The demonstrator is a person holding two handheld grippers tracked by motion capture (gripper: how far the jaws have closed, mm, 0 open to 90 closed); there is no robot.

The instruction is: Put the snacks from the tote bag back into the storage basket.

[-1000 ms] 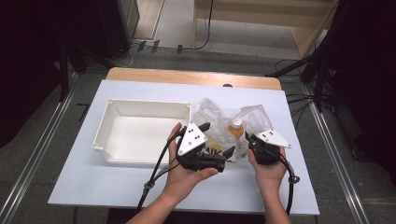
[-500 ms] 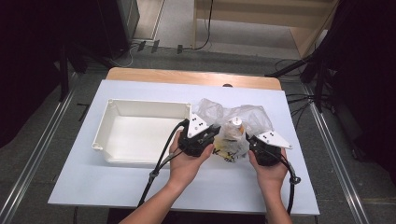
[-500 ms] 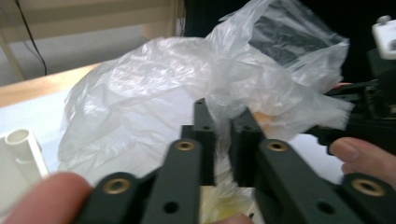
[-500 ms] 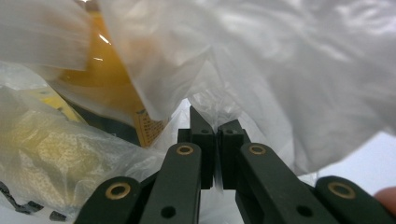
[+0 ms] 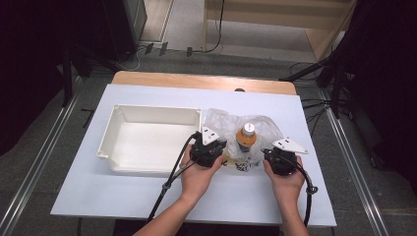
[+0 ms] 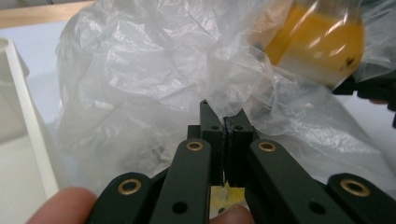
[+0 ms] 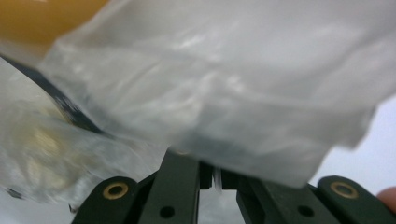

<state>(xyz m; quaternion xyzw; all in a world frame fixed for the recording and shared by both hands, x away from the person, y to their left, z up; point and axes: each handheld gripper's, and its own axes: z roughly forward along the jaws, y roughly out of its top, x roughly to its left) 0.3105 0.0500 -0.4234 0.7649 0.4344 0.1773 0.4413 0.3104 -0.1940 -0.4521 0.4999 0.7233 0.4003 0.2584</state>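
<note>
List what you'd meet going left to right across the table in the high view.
White tray → left hand-held gripper → orange bottle inside the clear plastic bag → right hand-held gripper.

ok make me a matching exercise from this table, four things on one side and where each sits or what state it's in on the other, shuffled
Things:
1. white tray
2. bottle
3. left gripper
4. right gripper

Places or states:
a. inside the clear plastic bag, orange liquid, pale cap up
b. shut on the bag's right edge
c. on the left of the table, nothing in it
d. shut on the bag's left edge, next to the tray

Pairs: 1-c, 2-a, 3-d, 4-b
</note>
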